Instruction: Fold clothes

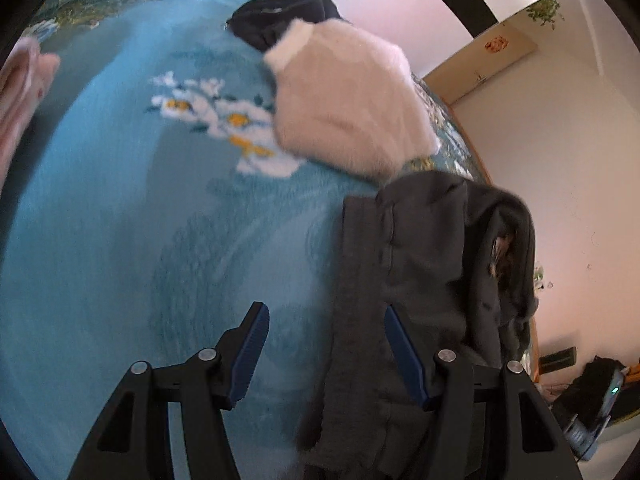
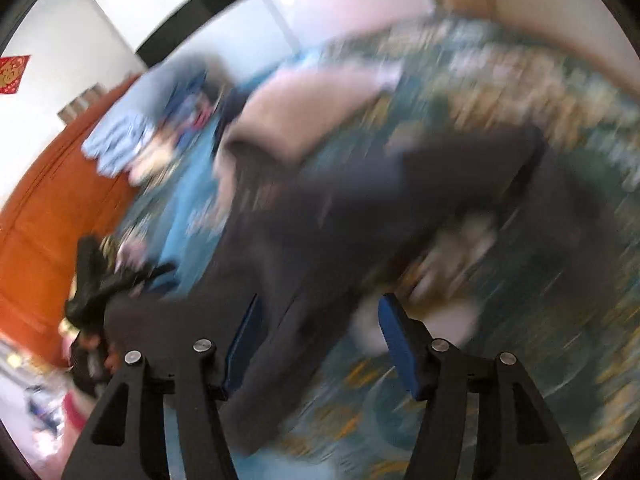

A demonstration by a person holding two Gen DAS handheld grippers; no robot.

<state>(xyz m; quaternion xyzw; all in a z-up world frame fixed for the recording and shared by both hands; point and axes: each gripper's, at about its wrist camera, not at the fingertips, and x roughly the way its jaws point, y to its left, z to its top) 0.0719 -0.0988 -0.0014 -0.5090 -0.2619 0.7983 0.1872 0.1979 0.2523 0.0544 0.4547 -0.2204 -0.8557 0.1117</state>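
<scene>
Both grippers are seen with their jaws spread wide and nothing clamped between the blue pads. Between the fingers of the left gripper (image 1: 326, 312) only the bedspread and the edge of a garment are framed; the right gripper (image 2: 318, 308) has dark cloth lying across the gap between its fingers, though through heavy motion blur it cannot be told whether that cloth touches the pads.

Most of the left wrist view is filled by a teal bedspread (image 1: 120, 240) with a white and yellow flower pattern woven into it. On its right-hand part a dark grey garment (image 1: 420, 280) is draped in a long, rumpled heap reaching down to the lower edge of the view, its ribbed border passing just inside the left gripper's right finger. Beyond it a fluffy cream sweater (image 1: 348, 100) is laid in a rough fold, and a navy garment (image 1: 280, 12) is bunched just behind the sweater, touching it. A pale pink cloth (image 1: 20, 92) is cut off by the left rim of the view.

In the right wrist view the same grey garment (image 2: 360, 208) is smeared across the middle of the patterned bedspread (image 2: 520, 120). An orange-brown wooden headboard (image 2: 44, 208) is seen on the left, with a light blue cloth (image 2: 120, 144) piled against it. A small red paper ornament (image 2: 12, 74) is fixed on the white wall.
</scene>
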